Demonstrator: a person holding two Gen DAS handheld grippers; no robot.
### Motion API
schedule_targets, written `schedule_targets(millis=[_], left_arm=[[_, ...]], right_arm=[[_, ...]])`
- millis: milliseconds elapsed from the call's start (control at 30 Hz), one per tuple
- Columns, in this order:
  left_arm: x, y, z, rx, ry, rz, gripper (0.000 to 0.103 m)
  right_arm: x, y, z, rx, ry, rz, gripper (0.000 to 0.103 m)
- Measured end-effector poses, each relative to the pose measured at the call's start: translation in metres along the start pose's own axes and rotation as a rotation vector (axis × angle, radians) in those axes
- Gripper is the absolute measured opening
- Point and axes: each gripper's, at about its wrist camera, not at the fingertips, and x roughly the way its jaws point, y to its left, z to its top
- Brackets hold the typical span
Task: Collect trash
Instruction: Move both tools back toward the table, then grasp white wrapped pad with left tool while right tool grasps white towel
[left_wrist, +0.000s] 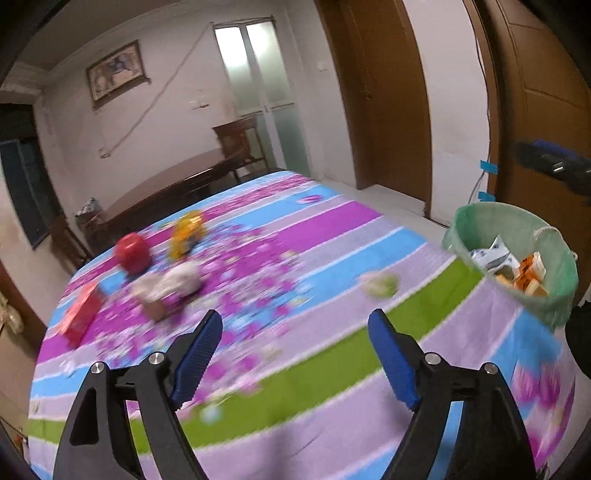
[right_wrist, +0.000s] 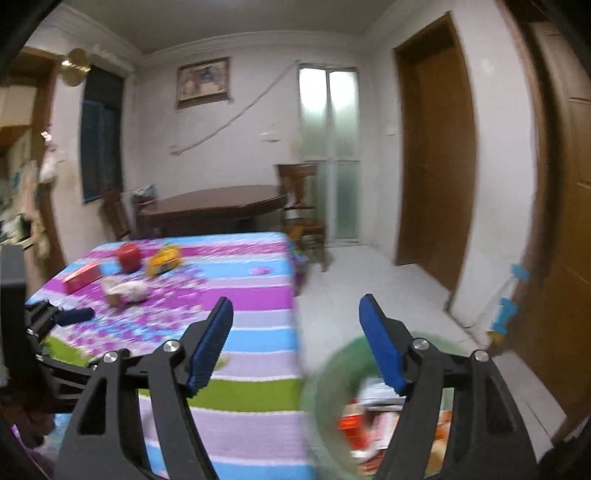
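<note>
On the striped tablecloth (left_wrist: 332, 354) lies trash: a red cup (left_wrist: 133, 253), a yellow wrapper (left_wrist: 186, 234), a crumpled pale wad on a small box (left_wrist: 168, 286), a red carton (left_wrist: 79, 315) and a small green-white scrap (left_wrist: 380, 284). My left gripper (left_wrist: 295, 315) hovers open over the cloth with nothing between its fingers. A green basket (left_wrist: 554, 291) at the table's right edge holds cartons and wrappers. My right gripper (right_wrist: 295, 301) stands open and empty just above that basket (right_wrist: 321, 373). In the right wrist view the red cup (right_wrist: 128, 256) and the yellow wrapper (right_wrist: 164, 260) sit far left.
A brown dining table (right_wrist: 210, 206) and a wooden chair (right_wrist: 301, 206) stand behind the covered table. Bare floor (right_wrist: 369, 288) runs to the right of it, up to brown doors (right_wrist: 439, 155). Both views are blurred.
</note>
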Motion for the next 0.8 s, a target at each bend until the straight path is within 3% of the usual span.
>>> schedule_targets(millis=[300,433,533,633,800], left_arm=[[-0.082,0.157,-0.094,-0.070,0.088,0.047,0.081],[-0.087,0.213,-0.127,-0.131,0.146,0.008,0.080],[-0.069,0.230,-0.138,-0.149,0.212,-0.038,0.074],[-0.059,0.229,-0.142,-0.122,0.215,-0.081,0.074],[-0.046,0.215,-0.142,-0.056,0.236,-0.143,0.069]], right_arm=[[0.024,0.084,-0.021,-0.067,0.140,0.249,0.072],[0.035,0.128,-0.027,-0.144,0.185,0.333,0.072],[0.061,0.161,-0.022,-0.205,0.253,0.440,0.080],[0.098,0.191,-0.016,-0.261,0.311,0.486,0.087],[0.168,0.220,-0.003,-0.351,0.377,0.462,0.088]])
